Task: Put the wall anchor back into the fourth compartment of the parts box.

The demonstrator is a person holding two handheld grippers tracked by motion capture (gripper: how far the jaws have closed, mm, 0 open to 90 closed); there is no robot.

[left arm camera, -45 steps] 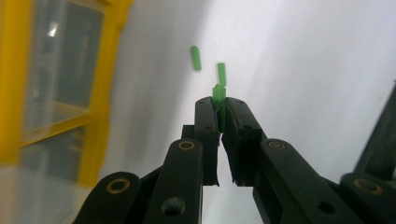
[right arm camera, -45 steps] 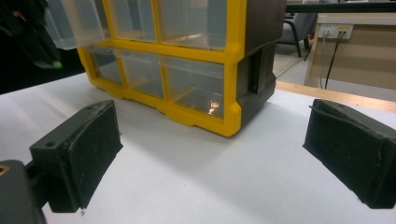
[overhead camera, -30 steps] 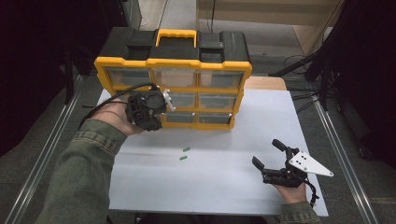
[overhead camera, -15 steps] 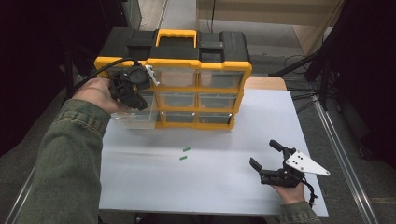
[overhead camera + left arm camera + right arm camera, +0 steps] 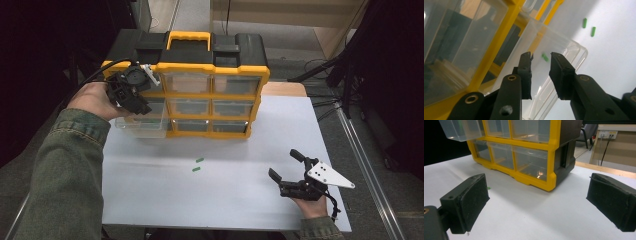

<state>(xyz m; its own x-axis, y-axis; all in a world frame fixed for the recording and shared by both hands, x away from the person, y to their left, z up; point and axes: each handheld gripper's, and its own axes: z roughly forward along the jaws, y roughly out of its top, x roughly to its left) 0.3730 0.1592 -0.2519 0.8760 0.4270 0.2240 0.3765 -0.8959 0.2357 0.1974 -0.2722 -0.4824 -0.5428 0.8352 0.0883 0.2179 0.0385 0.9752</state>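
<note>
No legible text, label, brand, number or sign in any view. The yellow drawer organiser (image 5: 200,90) shows bare frame and clear drawer fronts, no markings readable. The grey plate on the right gripper (image 5: 292,177) carries holes only, no lettering.
</note>
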